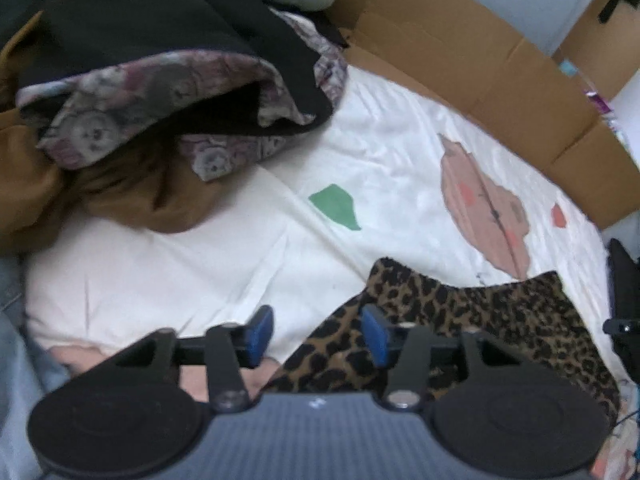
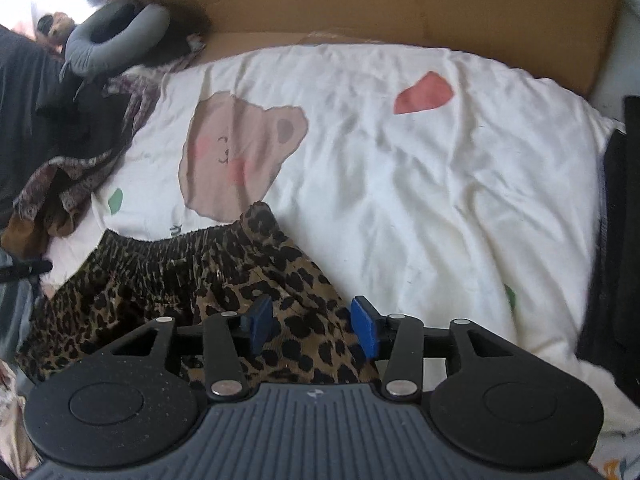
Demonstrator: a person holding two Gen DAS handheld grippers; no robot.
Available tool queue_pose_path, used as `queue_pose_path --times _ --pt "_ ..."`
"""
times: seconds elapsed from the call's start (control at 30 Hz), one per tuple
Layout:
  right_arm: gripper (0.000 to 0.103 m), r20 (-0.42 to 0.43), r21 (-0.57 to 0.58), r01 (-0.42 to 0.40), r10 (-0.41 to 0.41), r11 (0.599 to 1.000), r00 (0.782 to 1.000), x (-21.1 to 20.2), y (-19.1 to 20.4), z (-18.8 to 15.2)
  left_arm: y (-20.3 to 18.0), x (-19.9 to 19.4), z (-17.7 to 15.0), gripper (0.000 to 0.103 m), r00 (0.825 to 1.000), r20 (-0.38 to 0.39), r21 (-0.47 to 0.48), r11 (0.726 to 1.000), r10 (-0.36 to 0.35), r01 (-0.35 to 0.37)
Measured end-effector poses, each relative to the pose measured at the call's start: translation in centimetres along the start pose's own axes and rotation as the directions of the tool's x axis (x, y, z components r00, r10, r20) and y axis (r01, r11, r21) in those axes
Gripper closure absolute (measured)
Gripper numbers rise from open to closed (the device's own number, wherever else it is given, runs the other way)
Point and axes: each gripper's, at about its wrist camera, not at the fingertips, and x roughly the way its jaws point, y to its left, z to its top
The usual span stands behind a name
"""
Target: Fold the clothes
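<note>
One garment in work: leopard-print garment [image 1: 460, 320], spread flat on white printed bedsheet [image 1: 360, 152], gathered elastic waistband toward the far side, near the bear print. Starting left: heap of unfolded clothes [image 1: 160, 112], well apart from the work area. Left gripper [image 1: 318, 334] over the garment's left edge, blue pads parted, nothing pinched between them. Right gripper [image 2: 312, 328] over the right edge, pads likewise parted, cloth beneath but not clamped. Cardboard panel [image 2: 360, 4] standing behind the bed. Judged light, limp and thin, likely to sag and bunch when lifted; not fragile, slightly slippery. Best taken at the waistband corners, where the gathered elastic offers thickness to pinch.
</note>
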Motion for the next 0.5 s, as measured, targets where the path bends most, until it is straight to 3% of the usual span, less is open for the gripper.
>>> queue_pose_path --times 0.23,0.5 --pt "0.049 -0.026 -0.165 -0.011 0.007 0.986 1.000 4.2 2.5 1.3 -1.6 3.6 0.3 0.046 0.997 -0.061 0.078 0.996 -0.036 0.041" --pt "0.046 -0.048 -0.231 -0.017 0.006 0.973 0.999 7.5 3.5 2.6 -2.5 6.4 0.5 0.044 0.995 -0.095 0.150 0.988 -0.032 0.046"
